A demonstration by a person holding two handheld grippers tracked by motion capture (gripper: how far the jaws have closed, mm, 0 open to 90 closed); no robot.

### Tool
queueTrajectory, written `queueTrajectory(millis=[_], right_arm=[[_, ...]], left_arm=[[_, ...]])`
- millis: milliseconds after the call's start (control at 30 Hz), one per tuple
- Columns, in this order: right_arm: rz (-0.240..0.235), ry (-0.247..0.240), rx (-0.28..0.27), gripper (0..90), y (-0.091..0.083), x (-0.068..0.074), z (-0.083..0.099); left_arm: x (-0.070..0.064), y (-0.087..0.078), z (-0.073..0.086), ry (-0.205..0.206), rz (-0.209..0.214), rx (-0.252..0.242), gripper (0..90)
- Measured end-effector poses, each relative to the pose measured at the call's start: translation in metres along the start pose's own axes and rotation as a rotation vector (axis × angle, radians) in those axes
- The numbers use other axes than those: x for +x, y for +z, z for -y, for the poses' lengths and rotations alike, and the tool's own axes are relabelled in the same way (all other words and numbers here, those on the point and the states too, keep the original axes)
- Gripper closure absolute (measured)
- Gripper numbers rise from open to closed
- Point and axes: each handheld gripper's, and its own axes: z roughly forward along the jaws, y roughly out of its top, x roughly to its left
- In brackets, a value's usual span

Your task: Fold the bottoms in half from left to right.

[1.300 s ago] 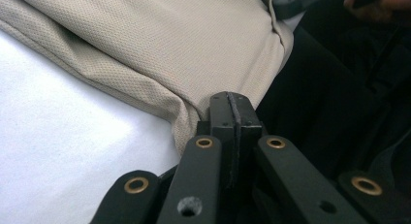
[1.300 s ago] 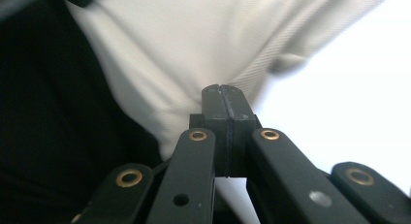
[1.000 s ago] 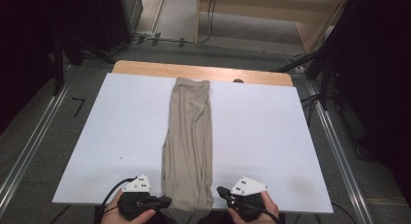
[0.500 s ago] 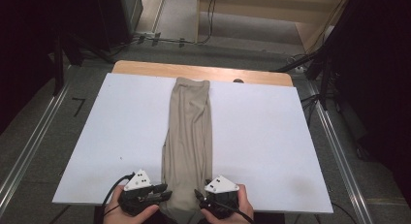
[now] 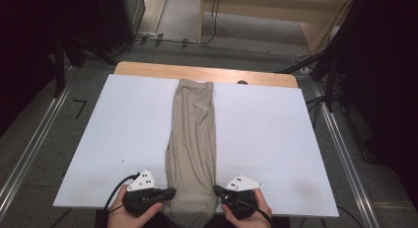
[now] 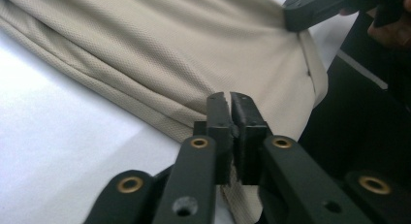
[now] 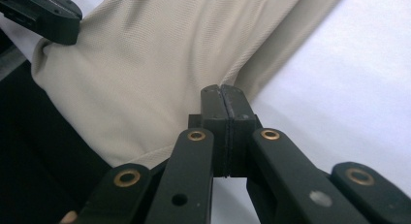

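The left gripper (image 5: pixel 170 192) is clamped on the near left edge of the folded beige cloth (image 5: pixel 191 139), its jaws pressed together with fabric pinched between them, as its own view (image 6: pixel 229 100) shows. The right gripper (image 5: pixel 217 190) grips the cloth's near right edge in the same way, jaws closed tight on the fold (image 7: pixel 224 95). Between the two grippers the cloth's near end hangs slightly over the tabletop's (image 5: pixel 276 139) front edge. From there the cloth runs as one long narrow strip straight away from the grippers, down the middle of the white tabletop, its far end reaching the wooden strip (image 5: pixel 148 69) at the back.
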Motion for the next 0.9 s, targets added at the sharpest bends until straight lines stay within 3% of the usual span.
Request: queueTrajectory(millis=[67, 167, 233, 300, 400, 467, 567, 633, 700, 767, 900], right_arm=[[-0.012, 0.009, -0.010, 88.0, -0.004, -0.006, 0.001], [-0.021, 0.043, -0.019, 88.1, -0.009, -0.018, 0.004], [-0.006, 0.050, -0.021, 88.0, -0.012, -0.027, 0.006], [0.014, 0.054, -0.016, 88.1, -0.013, -0.036, 0.007], [-0.013, 0.073, -0.011, 87.9, -0.014, -0.047, 0.009], [-0.018, 0.067, -0.015, 87.7, -0.014, -0.048, 0.010], [-0.024, 0.052, -0.016, 87.6, -0.014, -0.045, 0.009], [-0.029, 0.044, -0.016, 87.6, -0.014, -0.044, 0.008], [-0.034, 0.046, -0.010, 87.6, -0.013, -0.043, 0.008], [-0.038, 0.041, -0.012, 87.6, -0.013, -0.043, 0.009], [-0.038, 0.035, -0.023, 87.6, -0.015, -0.042, 0.008]], left_arm=[[0.003, 0.003, 0.003, -0.006, 0.013, 0.028, 72.9], [0.004, 0.001, 0.005, 0.015, -0.001, 0.040, 70.4], [0.003, -0.003, 0.007, 0.038, -0.036, 0.045, 71.3], [0.006, -0.005, 0.009, 0.040, -0.036, 0.047, 72.8], [0.007, -0.006, 0.009, 0.027, -0.043, 0.043, 75.7], [0.000, -0.005, 0.007, 0.031, -0.065, 0.034, 75.8], [-0.014, 0.002, 0.001, 0.028, -0.017, 0.015, 71.7], [-0.021, 0.009, -0.002, 0.042, -0.028, 0.029, 64.7], [-0.023, 0.013, -0.004, 0.016, -0.032, 0.015, 58.2], [-0.026, 0.016, -0.005, 0.015, -0.045, 0.005, 55.2], [-0.037, 0.011, -0.010, 0.050, -0.076, -0.063, 52.9]])
